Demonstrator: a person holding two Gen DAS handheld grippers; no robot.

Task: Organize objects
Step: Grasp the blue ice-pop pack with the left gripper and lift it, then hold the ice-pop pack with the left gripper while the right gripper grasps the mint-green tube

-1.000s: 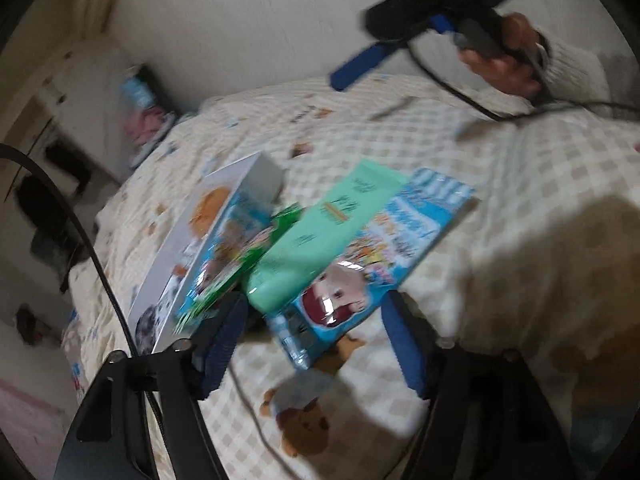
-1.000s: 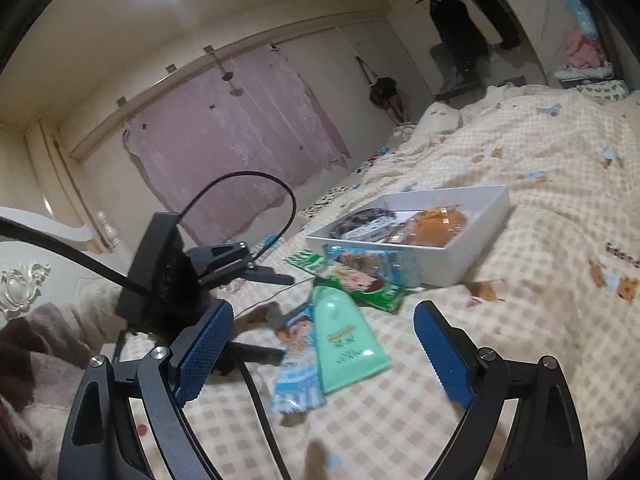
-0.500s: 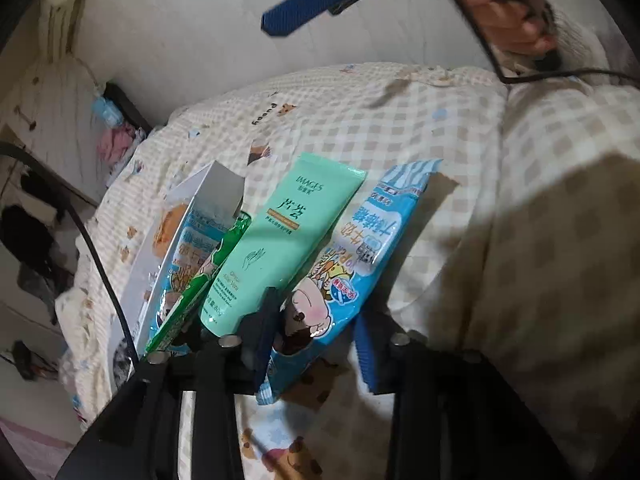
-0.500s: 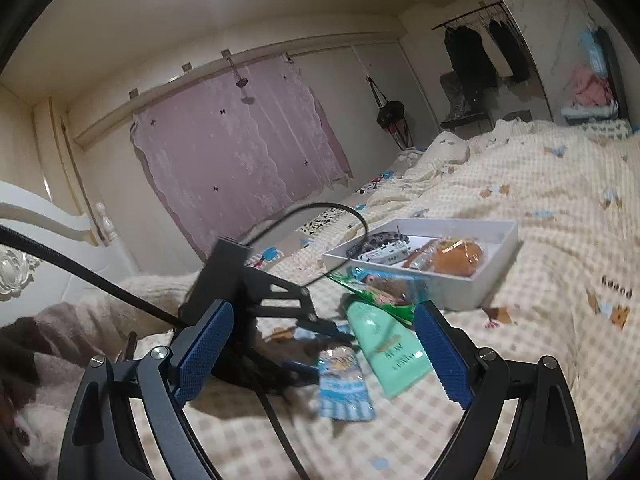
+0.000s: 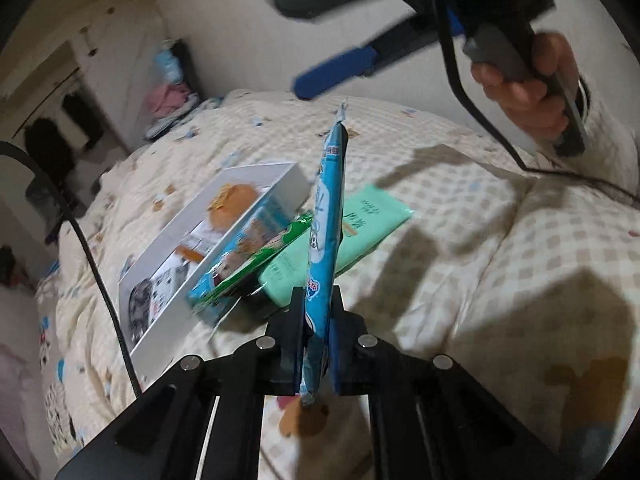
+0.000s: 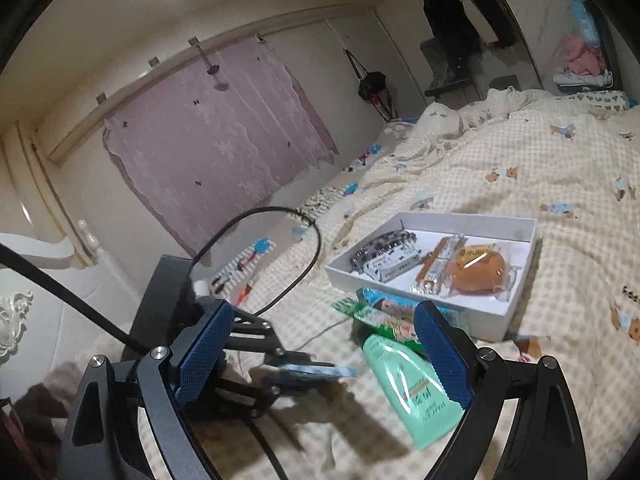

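Edgewise, the flat blue printed snack packet [image 5: 326,216] is clamped by the closed left gripper [image 5: 316,344] above the checked bedspread [image 5: 500,280], apparently bound for the shallow white cardboard box [image 6: 516,312], while the empty right gripper [image 6: 320,352] stands wide open.

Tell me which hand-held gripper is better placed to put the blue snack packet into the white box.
Left. The left hand-held gripper is already shut on the blue snack packet, and the white box lies just beyond it. The right hand-held gripper is open and empty.
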